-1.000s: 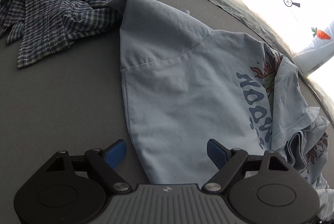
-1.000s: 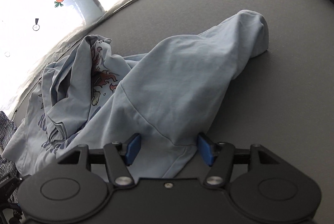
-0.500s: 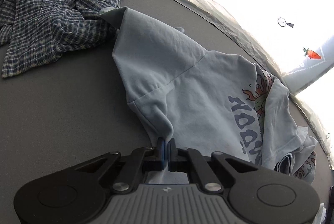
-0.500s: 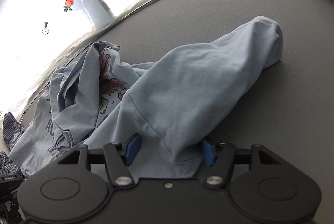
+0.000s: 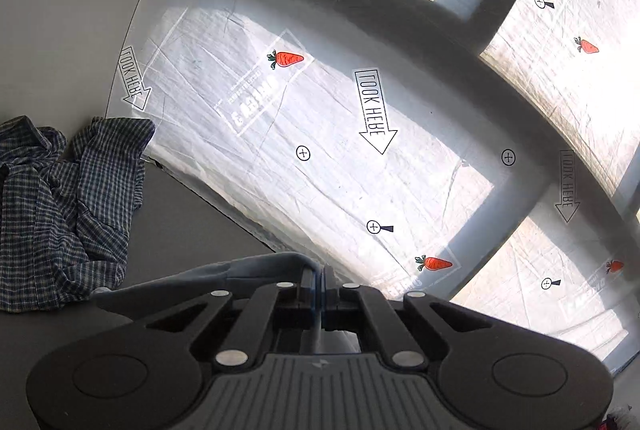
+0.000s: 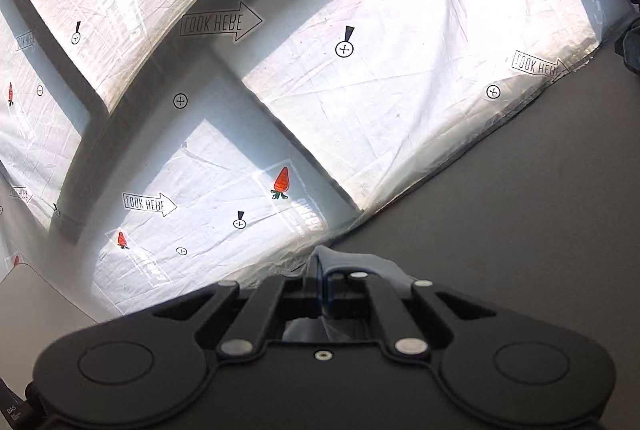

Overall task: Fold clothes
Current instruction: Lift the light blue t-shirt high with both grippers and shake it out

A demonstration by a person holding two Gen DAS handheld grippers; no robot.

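now both tools are raised and tilted toward the sunlit plastic sheet (image 5: 344,157) printed with carrots and "look here" arrows. left hand-held gripper (image 5: 321,284) has its jaws together, clamped on a fold of the light blue shirt (image 5: 240,272), which drapes off to its left. right hand-held gripper (image 6: 322,280) is likewise pinched on the same shirt's edge (image 6: 360,264). a crumpled plaid shirt (image 5: 68,205) lies on the grey desk (image 5: 192,213) at left.

Each gripper (image 5: 321,284) hides most of the light-blue garment (image 5: 256,268).
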